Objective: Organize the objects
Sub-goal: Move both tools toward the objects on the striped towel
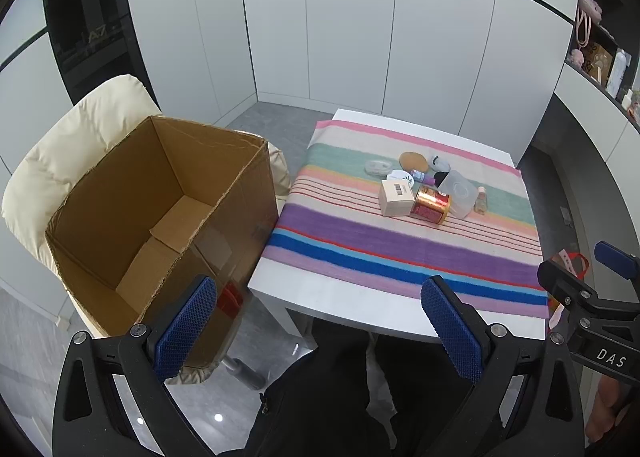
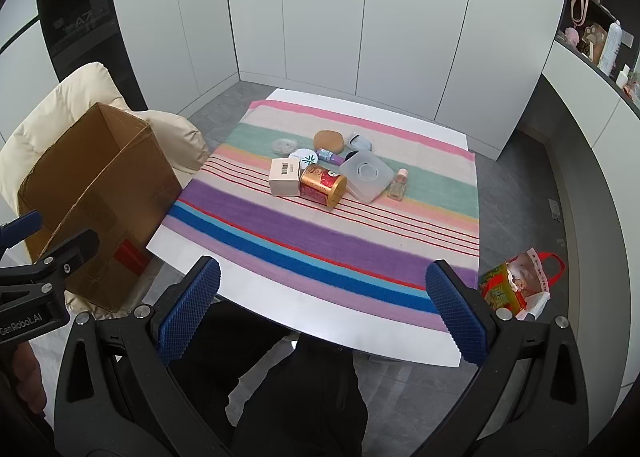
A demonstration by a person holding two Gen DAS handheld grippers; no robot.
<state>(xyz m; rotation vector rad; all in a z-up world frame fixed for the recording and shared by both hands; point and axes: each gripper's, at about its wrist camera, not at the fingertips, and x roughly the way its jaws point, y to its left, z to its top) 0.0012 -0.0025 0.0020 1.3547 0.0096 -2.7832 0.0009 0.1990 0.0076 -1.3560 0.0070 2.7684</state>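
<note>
White rectangular table (image 2: pixel 280 309) under a multicoloured striped cloth (image 2: pixel 288 225) that covers most of the tabletop, bare white along the near edge. Off the table's left edge, a large open brown cardboard box (image 1: pixel 160 193), seemingly empty, on a cream padded chair (image 1: pixel 76 125). On the floor off the near right corner, a red and green printed bag (image 2: pixel 516 285).

Clustered near the middle of the cloth, toward the far edge:
- translucent square plastic container (image 2: pixel 366 175), tilted, on the right side of the cluster
- red and gold cylindrical tin (image 2: pixel 322 185), lying on its side, touching a small white carton with a barcode (image 2: pixel 285 177) on its left
- tan oval compact (image 2: pixel 329 140) at the far side, beside a pale blue-grey case (image 2: pixel 358 141)
- round white lid with a green leaf print (image 2: pixel 306 157) and a clear round dish (image 2: pixel 284 145), toward the left
- small purple bottle (image 2: pixel 330 155), lying down between lid and container
- small clear bottle with a pink cap (image 2: pixel 399 185), upright, just right of the container.

Left gripper (image 1: pixel 320 331) and right gripper (image 2: pixel 322 307) both held before the near edge, above dark-clothed lap; blue pads spread wide on each, nothing between them.
</note>
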